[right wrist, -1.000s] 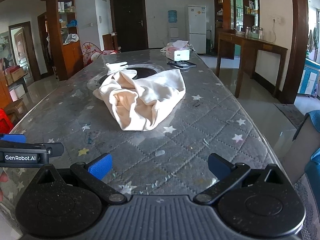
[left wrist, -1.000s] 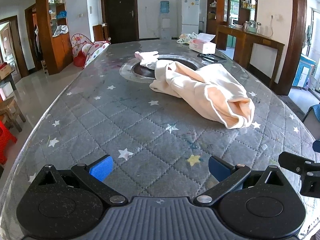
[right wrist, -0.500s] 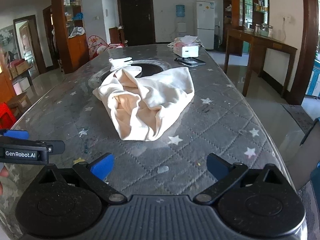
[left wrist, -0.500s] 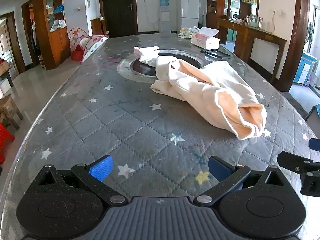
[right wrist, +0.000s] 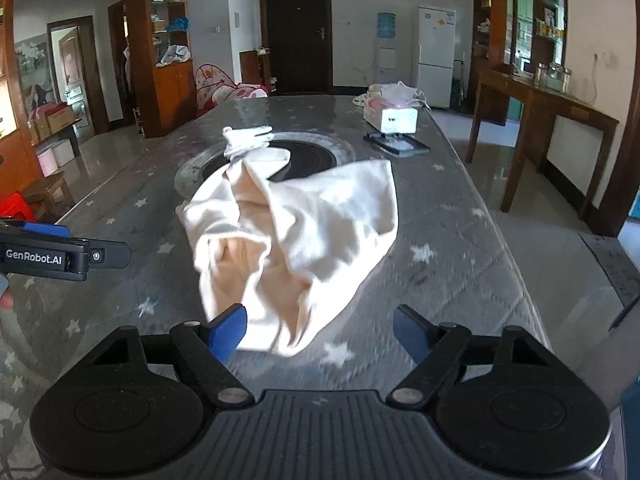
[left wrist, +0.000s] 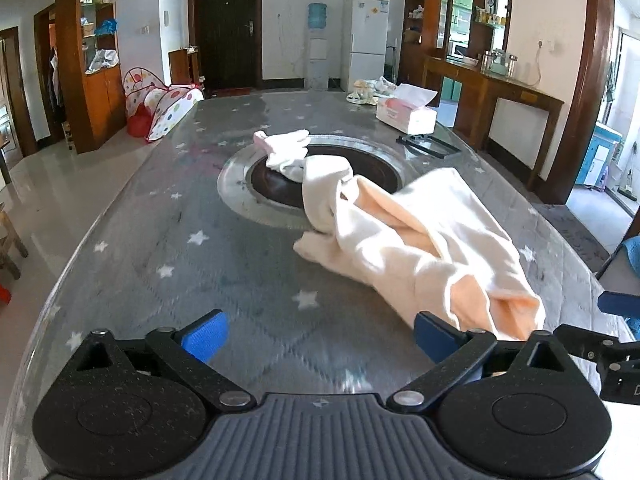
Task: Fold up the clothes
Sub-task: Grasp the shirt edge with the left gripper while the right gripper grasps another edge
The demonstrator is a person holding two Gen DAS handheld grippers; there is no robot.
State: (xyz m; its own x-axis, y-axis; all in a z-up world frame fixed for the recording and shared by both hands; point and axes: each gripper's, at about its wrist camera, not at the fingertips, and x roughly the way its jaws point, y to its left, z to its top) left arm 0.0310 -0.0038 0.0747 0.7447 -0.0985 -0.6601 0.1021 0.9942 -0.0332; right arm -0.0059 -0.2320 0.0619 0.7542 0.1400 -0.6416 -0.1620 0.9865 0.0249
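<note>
Nearest, the left gripper (left wrist: 318, 336): wide open, holding nothing, just above the table (left wrist: 168, 248). Right blue finger (left wrist: 434, 336) right at the near end of the cream garment (left wrist: 404, 248), maybe touching; hard to tell. Left blue finger over bare grey cloth with stars.

Same for the right gripper (right wrist: 320, 330): wide open, holding nothing. Left blue finger (right wrist: 228, 330) right at the near edge of the garment (right wrist: 296, 232), touching or just in front. Right finger over bare table.

Next, the garment itself. Not folded. Bunched up and twisted, lying in a long heap down the middle of the table, with the peach inside showing at the near end. Far end draped over the round dark plate (left wrist: 372, 168) set in the tabletop. A small white cloth (left wrist: 286, 148) just behind, on that plate's rim, touching the garment or very close.

What could go wrong:
- Grabbing too many layers at once, because of the bunching. Would give a lumpy fold.
- Pinching only a thin edge. Could slip out when lifted.
- Dragging the small white cloth along, since both lie so close.
- Catching the quilted table cover too, with fingers this low.

Farther back, a tissue box (left wrist: 406, 114) with a white tissue sticking out of the top. Beside it a flat black tray (left wrist: 428, 144); nothing clear to see in it. At the far edge, a crumpled bag (left wrist: 366, 90); contents too small to tell.
</note>
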